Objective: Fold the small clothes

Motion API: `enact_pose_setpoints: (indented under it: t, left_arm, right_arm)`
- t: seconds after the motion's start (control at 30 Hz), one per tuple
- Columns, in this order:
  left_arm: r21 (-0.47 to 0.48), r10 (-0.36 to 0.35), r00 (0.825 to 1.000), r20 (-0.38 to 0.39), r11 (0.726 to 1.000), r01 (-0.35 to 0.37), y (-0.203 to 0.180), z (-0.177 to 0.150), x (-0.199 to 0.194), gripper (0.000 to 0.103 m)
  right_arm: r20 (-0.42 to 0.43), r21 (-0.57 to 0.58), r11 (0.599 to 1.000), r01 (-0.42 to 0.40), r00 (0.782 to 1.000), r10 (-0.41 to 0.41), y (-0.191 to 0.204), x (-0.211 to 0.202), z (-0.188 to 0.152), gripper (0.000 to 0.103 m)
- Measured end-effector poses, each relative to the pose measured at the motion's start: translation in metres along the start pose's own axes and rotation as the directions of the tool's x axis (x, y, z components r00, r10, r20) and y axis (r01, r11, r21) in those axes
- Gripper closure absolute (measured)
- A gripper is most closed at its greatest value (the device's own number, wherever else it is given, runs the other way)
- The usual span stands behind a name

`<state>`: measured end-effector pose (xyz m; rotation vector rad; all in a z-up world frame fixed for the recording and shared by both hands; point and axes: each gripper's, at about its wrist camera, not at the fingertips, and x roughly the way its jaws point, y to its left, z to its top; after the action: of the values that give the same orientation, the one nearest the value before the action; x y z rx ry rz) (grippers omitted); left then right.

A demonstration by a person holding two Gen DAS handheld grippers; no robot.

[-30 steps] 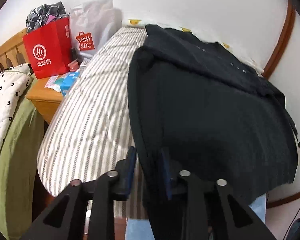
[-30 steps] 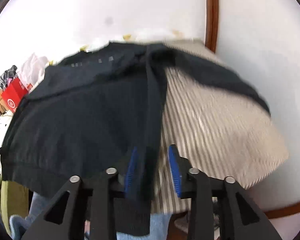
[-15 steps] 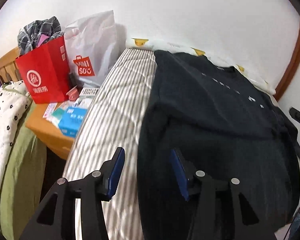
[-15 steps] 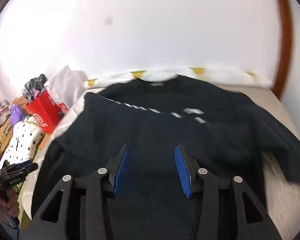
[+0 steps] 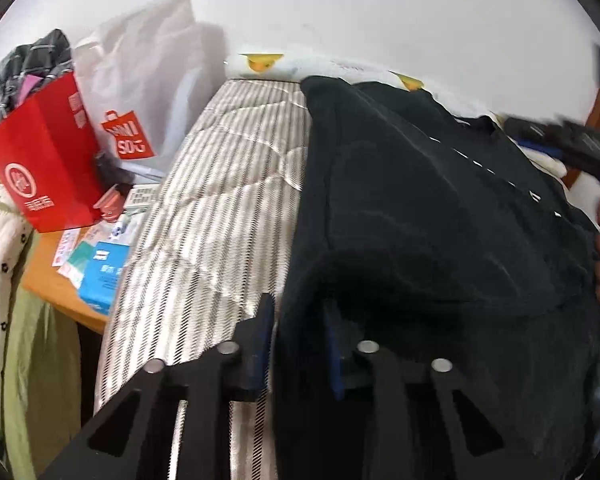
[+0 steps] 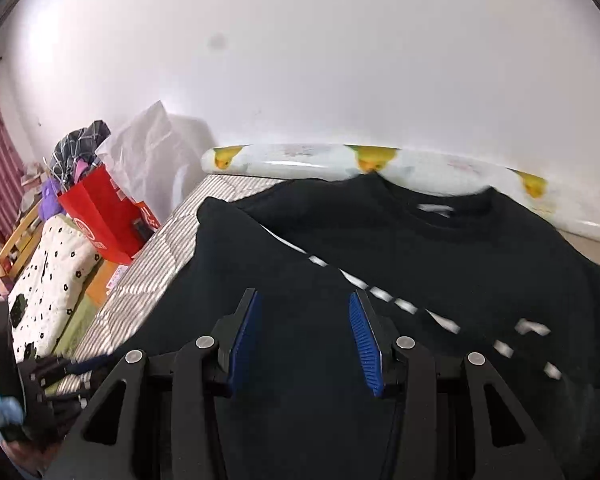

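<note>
Our left gripper (image 5: 296, 344) pinches the black sweater (image 6: 440, 264) edge (on the striped mattress (image 5: 220, 208)); our right gripper (image 6: 304, 340) hovers wide, holding nothing.

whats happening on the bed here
A person with handheld tongs in each hand is folding a black sweatshirt spread on a striped mattress. The left tongs have the garment's side edge between their fingers, though the pictures do not show whether they are fully clamped. The right tongs are open above the chest, gripping nothing. One side already lies folded over the front. A red paper bag stands on the bedside table.
</note>
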<state>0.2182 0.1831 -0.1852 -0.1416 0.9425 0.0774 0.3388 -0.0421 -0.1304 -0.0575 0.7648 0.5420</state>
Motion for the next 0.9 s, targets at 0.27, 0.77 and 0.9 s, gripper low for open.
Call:
enact_pose_setpoints:
  t: [0.27,0.77,0.9]
  left_arm:
    - [-0.031,-0.054,0.998,0.017,0.998,0.055,0.008,0.001,-0.001,0.094]
    - [-0.022,-0.065,0.996,0.054,0.998,0.066,0.014,-0.003,0.0,0.096]
    - [-0.053,-0.06,0.996,0.059,0.997,0.063,0.024,-0.002,0.0,0.096]
  right_arm:
    - [-0.043,-0.07,0.993,-0.096,0.995,0.094,0.039,0.081,0.042,0.057]
    - [-0.145,-0.066,0.977,-0.205,0.97,0.194,0.081,0.167,0.083,0.085]
    - [-0.084,-0.074,0.974,-0.213,0.975,0.207,0.08,0.159,0.088,0.089]
